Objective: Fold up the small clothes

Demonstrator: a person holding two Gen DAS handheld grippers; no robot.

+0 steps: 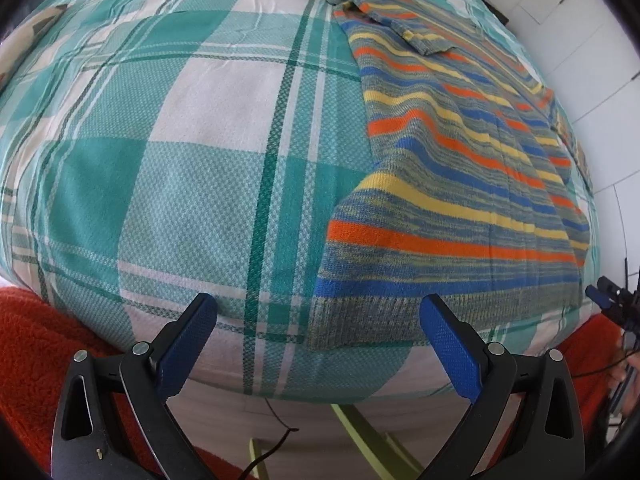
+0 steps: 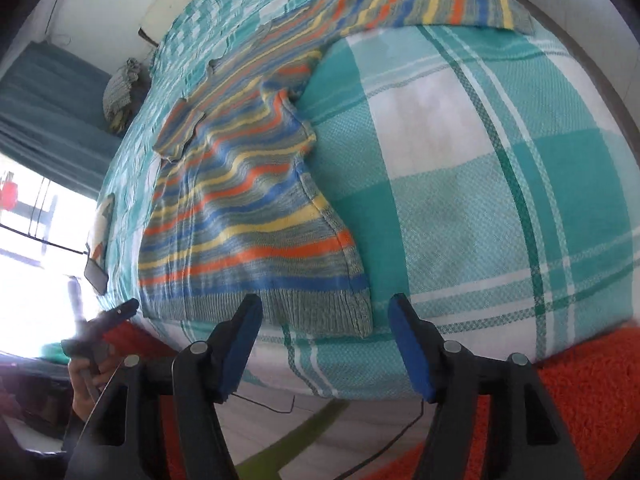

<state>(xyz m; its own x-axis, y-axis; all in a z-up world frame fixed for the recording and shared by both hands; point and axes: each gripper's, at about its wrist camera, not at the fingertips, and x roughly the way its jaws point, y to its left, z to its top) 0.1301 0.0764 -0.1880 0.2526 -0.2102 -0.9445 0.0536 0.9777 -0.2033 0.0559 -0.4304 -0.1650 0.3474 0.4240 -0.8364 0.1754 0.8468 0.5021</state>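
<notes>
A small striped knitted sweater [image 1: 460, 184], in orange, blue, yellow and grey, lies flat on a teal and white checked bedspread [image 1: 180, 152]. Its ribbed hem faces me at the bed's near edge. One sleeve is folded over the chest [image 1: 416, 36]. In the right wrist view the sweater [image 2: 248, 216] has its other sleeve [image 2: 448, 8] stretched out to the far right. My left gripper [image 1: 318, 308] is open and empty, just before the hem's left corner. My right gripper [image 2: 324, 308] is open and empty, just before the hem's right corner.
An orange fluffy blanket [image 1: 36, 344] hangs below the bed edge. A dark phone [image 2: 96, 276] lies on the bed's left side, and a rolled striped garment [image 2: 120, 92] lies further back. A window [image 2: 28, 240] is at left. A thin black cable [image 2: 280, 404] crosses the floor below.
</notes>
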